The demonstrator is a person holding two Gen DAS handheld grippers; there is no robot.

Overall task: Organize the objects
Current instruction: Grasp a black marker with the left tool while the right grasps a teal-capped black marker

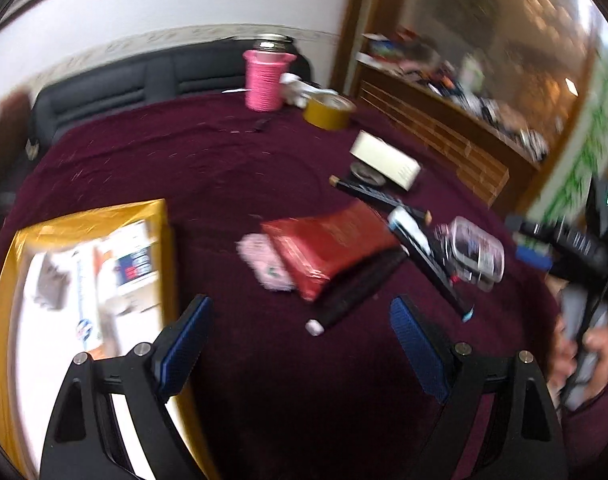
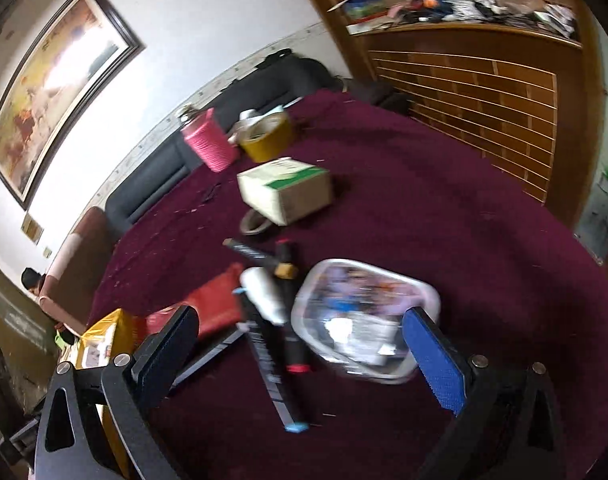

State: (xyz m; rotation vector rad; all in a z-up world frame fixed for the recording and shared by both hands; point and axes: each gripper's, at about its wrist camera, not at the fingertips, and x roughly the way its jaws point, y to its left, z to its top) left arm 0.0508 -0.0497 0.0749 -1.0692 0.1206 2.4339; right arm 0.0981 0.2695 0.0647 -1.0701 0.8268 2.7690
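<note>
Red and shiny, the soft packet (image 1: 328, 250) is seen mid-desk (image 1: 208, 160), likely light and slippery; its edge should be pinched. Both the left hand-held gripper (image 1: 300, 332) and right hand-held gripper (image 2: 300, 344) are held wide, empty.

On my dark red counter (image 1: 232, 168) lie a flat red packet (image 1: 328, 246), black sticks (image 2: 270, 354) and a clear plastic box (image 2: 364, 320), all jumbled close together.

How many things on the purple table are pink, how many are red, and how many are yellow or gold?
Pink: 2, the pink holder and the small pink packet.
Red: 1, the red packet.
Yellow or gold: 2, the tape roll and the gold box.
Total: 5
</note>
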